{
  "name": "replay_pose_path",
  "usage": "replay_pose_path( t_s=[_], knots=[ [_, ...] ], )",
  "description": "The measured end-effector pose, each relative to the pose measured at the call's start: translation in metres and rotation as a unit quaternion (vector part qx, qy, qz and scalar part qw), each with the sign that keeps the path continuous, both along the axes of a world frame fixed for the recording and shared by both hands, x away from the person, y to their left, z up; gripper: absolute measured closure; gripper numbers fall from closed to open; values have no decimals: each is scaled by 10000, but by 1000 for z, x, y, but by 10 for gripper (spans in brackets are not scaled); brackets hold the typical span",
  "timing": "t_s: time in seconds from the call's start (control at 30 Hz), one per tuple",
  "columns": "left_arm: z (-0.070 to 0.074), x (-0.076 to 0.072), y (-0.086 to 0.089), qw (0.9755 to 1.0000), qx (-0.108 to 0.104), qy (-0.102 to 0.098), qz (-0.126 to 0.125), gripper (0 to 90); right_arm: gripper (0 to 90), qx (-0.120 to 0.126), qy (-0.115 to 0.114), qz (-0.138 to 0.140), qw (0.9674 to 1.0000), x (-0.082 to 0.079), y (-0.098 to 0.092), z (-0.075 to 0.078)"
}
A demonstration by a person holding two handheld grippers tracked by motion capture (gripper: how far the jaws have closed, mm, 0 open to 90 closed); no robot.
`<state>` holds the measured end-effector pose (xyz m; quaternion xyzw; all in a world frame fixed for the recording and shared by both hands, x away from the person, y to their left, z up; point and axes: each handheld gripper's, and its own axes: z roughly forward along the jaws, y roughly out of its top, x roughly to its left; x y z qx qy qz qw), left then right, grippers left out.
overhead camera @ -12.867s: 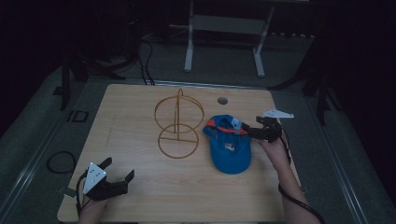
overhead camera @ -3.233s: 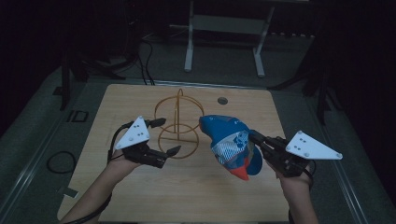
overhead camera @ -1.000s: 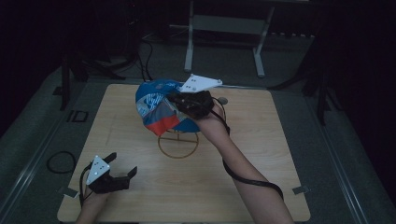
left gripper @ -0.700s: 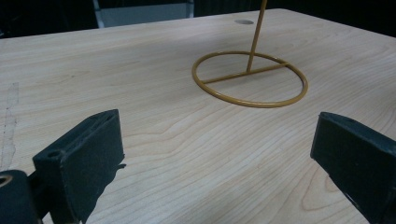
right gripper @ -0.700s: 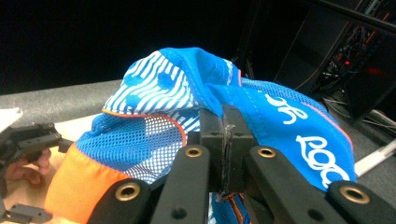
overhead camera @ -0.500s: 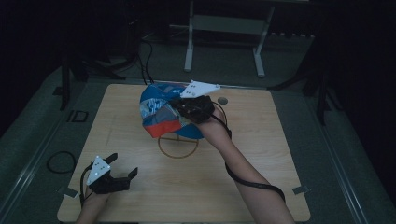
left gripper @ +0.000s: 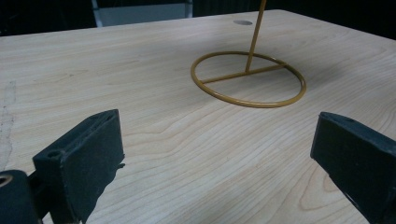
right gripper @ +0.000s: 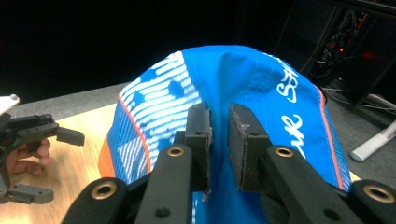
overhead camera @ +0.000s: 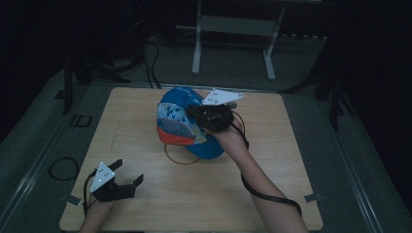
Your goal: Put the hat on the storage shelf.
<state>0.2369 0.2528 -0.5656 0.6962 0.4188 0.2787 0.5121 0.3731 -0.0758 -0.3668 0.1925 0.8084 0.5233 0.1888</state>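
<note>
The blue cap (overhead camera: 187, 124) sits on top of the gold wire stand (left gripper: 248, 78) near the middle of the wooden table (overhead camera: 291, 145). The right gripper (right gripper: 219, 128) is at the cap's crown; its jaws have just been opening and now show a narrow gap, with a fold of cloth between them. The left gripper (overhead camera: 127, 174) rests at the near left corner, jaws wide and empty.

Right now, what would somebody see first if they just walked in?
The bright blue cap on the gold wire stand in the middle of the table, with the right gripper at its fabric. Its jaws have just been opening. The left gripper sits open near the front corner.
</note>
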Motion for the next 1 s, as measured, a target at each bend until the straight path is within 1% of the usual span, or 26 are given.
replay_pose_path(
  t_s=[0.07,0.17,0.27,0.43,0.6,0.73,0.8,0.83,0.87,0.9,0.93,0.97,1.0],
  knots=[
    [0,0,0,10000,8,1,4,29,767,-25,38,-1,10000,0,0,-2],
    [0,0,0,10000,19,2,-7,29,758,-37,14,-23,10000,0,-1,-3],
    [0,0,0,10000,19,3,-11,29,736,-7,47,-56,10000,1,-3,-4],
    [-1,0,0,10000,16,6,-14,29,730,55,84,-83,9999,1,-8,-5],
    [-1,0,0,10000,12,8,-16,29,730,105,70,-82,9999,-1,-11,-4],
    [-1,0,0,10000,-4,1,-7,29,683,130,21,-63,9999,-5,-14,-3],
    [-1,0,0,10000,-4,1,-7,29,683,144,18,-70,9999,-6,-15,-3],
    [-1,0,0,10000,13,4,-11,29,615,165,-25,-69,9998,-8,-17,-3],
    [-1,0,0,10000,13,4,-11,29,615,165,-25,-69,9998,-8,-17,-3],
    [-1,0,0,10000,16,1,-16,29,538,203,-52,-81,9997,-9,-20,-3],
    [-1,0,0,10000,16,1,-16,29,504,234,-32,-45,9997,-10,-21,-3],
    [-1,0,0,10000,20,6,-12,29,504,234,-32,-45,9997,-10,-21,-3],
    [-1,0,0,10000,8,6,-13,29,466,246,-19,-27,9997,-10,-23,-3]
  ],
)
